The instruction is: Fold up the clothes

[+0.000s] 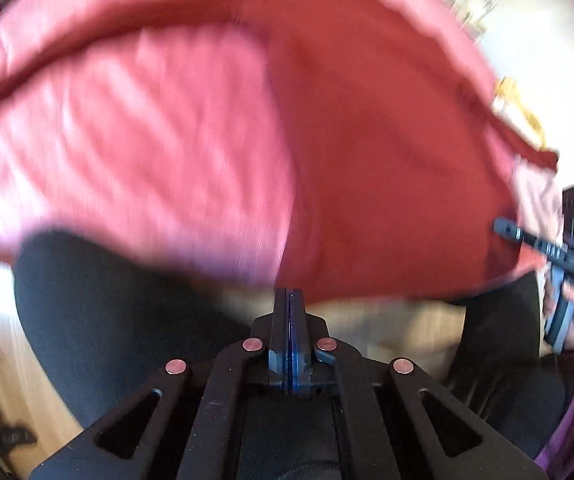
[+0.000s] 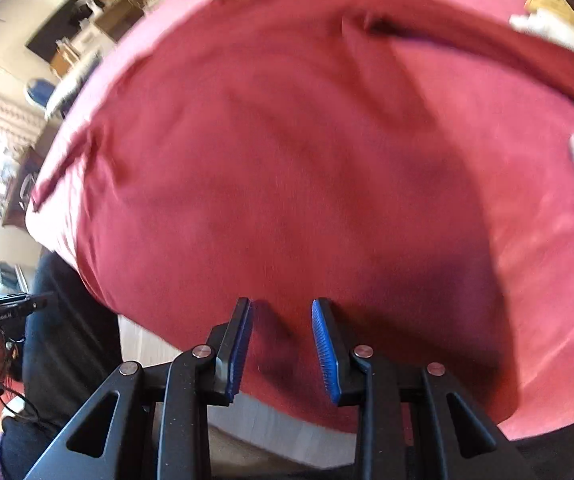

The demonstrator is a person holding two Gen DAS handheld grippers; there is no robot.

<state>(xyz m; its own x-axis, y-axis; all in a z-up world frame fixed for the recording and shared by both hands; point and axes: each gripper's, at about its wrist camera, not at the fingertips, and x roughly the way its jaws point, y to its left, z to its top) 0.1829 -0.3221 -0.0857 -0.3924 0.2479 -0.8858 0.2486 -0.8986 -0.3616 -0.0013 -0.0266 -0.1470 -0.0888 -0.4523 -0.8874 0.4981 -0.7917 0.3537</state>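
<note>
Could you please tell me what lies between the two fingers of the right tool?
The red garment lies there: its fabric fills the gap between the parted fingers of the right tool, as the right wrist view shows.

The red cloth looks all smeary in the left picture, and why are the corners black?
In the left wrist view the red cloth is smeared by motion blur, while the shut left gripper stays sharp. In the right wrist view the cloth is softer than the blue fingers, and a dark shadow lies beyond them. Both views have black corners and bent edges from the fisheye lens.
</note>
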